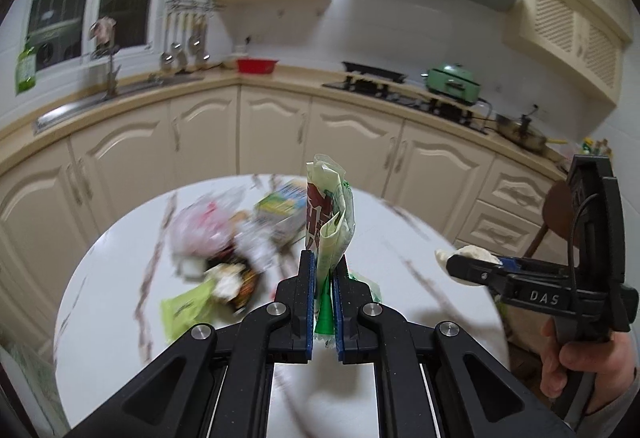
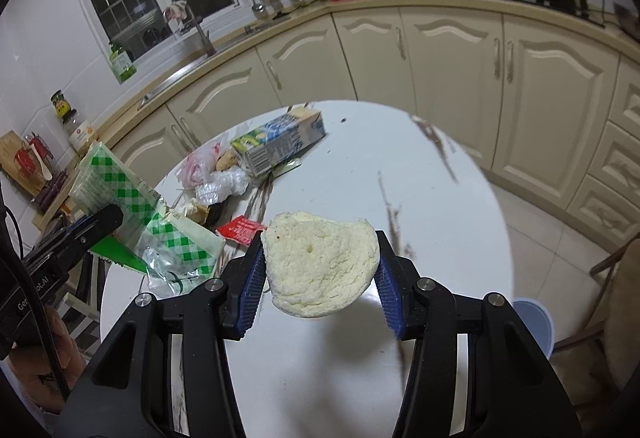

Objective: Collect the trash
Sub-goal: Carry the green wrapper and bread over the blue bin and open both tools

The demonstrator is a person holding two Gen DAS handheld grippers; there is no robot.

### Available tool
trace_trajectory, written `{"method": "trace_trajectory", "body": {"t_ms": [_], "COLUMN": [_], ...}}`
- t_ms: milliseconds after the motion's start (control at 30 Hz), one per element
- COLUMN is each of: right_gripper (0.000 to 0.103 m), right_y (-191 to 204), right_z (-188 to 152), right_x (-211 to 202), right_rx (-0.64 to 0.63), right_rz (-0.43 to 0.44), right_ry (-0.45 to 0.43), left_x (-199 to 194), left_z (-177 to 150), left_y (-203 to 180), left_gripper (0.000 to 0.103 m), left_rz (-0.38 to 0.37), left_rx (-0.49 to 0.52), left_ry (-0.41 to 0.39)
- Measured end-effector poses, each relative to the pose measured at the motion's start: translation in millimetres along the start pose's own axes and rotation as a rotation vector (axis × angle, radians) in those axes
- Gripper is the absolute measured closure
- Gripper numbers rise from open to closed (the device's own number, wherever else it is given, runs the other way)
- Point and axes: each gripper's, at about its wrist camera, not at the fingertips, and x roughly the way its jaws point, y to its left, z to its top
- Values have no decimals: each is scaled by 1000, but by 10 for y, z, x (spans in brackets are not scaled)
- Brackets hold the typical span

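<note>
My left gripper [image 1: 323,270] is shut on a green-and-white plastic wrapper [image 1: 329,213] that stands up between its pads above the round white table [image 1: 404,270]. The same wrapper [image 2: 120,193] and left gripper [image 2: 108,217] show at the left of the right wrist view. My right gripper [image 2: 320,270] is shut on a pale half piece of bread [image 2: 320,262] and holds it above the table [image 2: 440,238]; this gripper [image 1: 460,264] and bread [image 1: 472,254] also show at the right of the left wrist view. A trash pile [image 2: 224,177] lies at the table's far left, with a milk carton [image 2: 280,141] and a red sachet [image 2: 240,230].
Cream kitchen cabinets [image 2: 440,53] curve around behind the table. A sink and tap [image 2: 200,33] stand at the left, a stove [image 1: 400,89] with a green pot [image 1: 454,81] at the right. A blue stool [image 2: 532,322] and a wooden chair [image 2: 608,278] stand right of the table.
</note>
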Motion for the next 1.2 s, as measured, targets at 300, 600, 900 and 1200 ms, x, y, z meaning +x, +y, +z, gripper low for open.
{"method": "trace_trajectory", "body": {"t_ms": [300,600,900,1200], "right_gripper": [55,55,55,55], "right_y": [-537,-1521,-2653,-3575], "right_z": [47,-93,-610,-1239], "right_x": [-658,-1234,-1066,-468], "right_rx": [53,190,393,584], "right_rz": [-97,-272,-355,-337], "right_ry": [-108,-161,-52,86], "left_x": [239,778,1826,2852], "left_z": [218,334,54,-162], "left_y": [-857,-1846,-2609,-3150], "left_gripper": [99,99,99,99], "left_rz": [-144,-335,-390,-330], "left_rx": [102,181,238,283], "left_ry": [-3,62,306,494]}}
